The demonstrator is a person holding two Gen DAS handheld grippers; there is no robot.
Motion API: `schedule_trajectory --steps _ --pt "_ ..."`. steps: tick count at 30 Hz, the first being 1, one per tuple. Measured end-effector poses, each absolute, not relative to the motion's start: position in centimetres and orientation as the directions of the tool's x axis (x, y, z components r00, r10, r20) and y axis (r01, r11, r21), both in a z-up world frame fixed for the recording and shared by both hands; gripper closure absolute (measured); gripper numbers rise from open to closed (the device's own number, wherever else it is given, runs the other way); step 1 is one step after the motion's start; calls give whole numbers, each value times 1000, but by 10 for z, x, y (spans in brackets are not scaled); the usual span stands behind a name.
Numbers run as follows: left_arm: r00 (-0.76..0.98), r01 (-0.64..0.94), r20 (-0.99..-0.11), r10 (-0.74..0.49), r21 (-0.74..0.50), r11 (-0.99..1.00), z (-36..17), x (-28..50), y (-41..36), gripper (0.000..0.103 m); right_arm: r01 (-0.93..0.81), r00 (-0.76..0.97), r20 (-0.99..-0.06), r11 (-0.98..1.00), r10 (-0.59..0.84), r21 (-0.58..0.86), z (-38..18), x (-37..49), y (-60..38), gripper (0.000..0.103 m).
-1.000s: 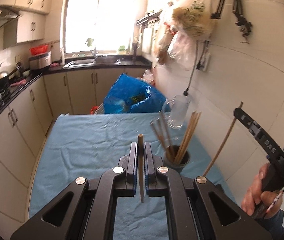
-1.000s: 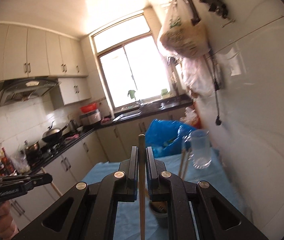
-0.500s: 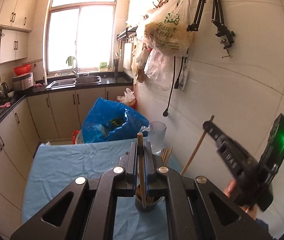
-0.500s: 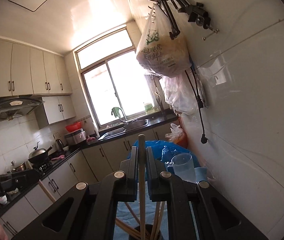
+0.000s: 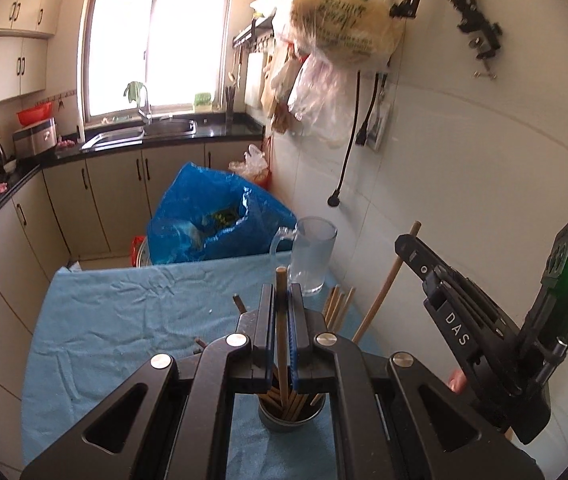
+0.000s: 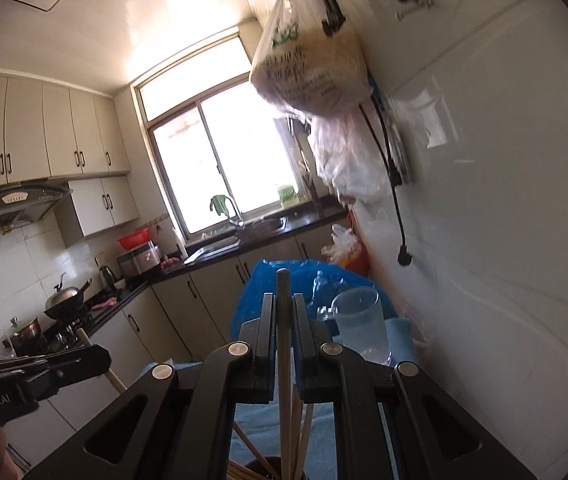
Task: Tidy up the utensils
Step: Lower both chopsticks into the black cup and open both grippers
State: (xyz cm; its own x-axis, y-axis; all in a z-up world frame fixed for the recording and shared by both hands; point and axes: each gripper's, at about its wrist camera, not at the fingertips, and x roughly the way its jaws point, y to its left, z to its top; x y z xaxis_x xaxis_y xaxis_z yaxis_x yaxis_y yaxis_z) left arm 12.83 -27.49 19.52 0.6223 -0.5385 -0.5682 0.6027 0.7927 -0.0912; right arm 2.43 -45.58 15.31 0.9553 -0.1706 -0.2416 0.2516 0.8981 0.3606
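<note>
My left gripper is shut on a dark brown chopstick held upright. The stick's lower end dips into the mouth of a dark metal cup that holds several chopsticks. To the right, my right gripper grips a lighter chopstick slanting down beside the cup. In the right wrist view the right gripper is shut on that chopstick, with the cup just below. The left gripper shows at the lower left of that view.
A blue cloth covers the table. A clear glass pitcher stands behind the cup, close to the tiled wall. A blue plastic bag sits past the table's far edge. Bags hang on the wall overhead.
Both grippers have moved across the table toward the cup, each still holding its chopstick. The cup now sits directly under the left gripper, and the right gripper is closer beside it.
</note>
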Motion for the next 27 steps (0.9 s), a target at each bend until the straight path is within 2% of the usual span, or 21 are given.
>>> schedule_trajectory --steps 15,16,17,18,19,20,23,25,26,27 --pt "596 571 -617 -515 -125 811 172 145 -270 95 228 941 -322 905 -109 360 126 36 -453 93" --pt "590 573 -618 -520 -133 809 174 145 -267 94 227 941 -321 906 -109 358 128 36 -453 90" --pt "593 571 -612 -523 -139 809 176 144 -264 89 228 942 -317 906 -113 356 132 34 -453 88" --pt "596 569 -605 -527 -145 810 179 142 -261 79 225 944 -309 907 -113 357 135 32 -452 81" --pt "602 566 -595 -532 -152 811 183 140 -256 74 220 948 -297 908 -113 357 139 28 -452 72" --pt "614 559 -580 -535 -159 814 188 138 -250 69 218 951 -285 910 -117 354 144 25 -450 69" --pt "641 549 -546 -539 -164 820 202 129 -235 68 215 961 -240 916 -137 340 162 10 -444 62" --pt "660 541 -520 -541 -170 823 211 122 -223 62 210 967 -206 921 -147 327 176 -4 -438 52" --pt "678 535 -500 -539 -167 828 216 115 -214 53 209 970 -184 925 -156 317 184 -12 -434 47" --pt "693 529 -484 -534 -162 833 220 110 -208 43 209 972 -165 929 -164 306 190 -20 -429 35"
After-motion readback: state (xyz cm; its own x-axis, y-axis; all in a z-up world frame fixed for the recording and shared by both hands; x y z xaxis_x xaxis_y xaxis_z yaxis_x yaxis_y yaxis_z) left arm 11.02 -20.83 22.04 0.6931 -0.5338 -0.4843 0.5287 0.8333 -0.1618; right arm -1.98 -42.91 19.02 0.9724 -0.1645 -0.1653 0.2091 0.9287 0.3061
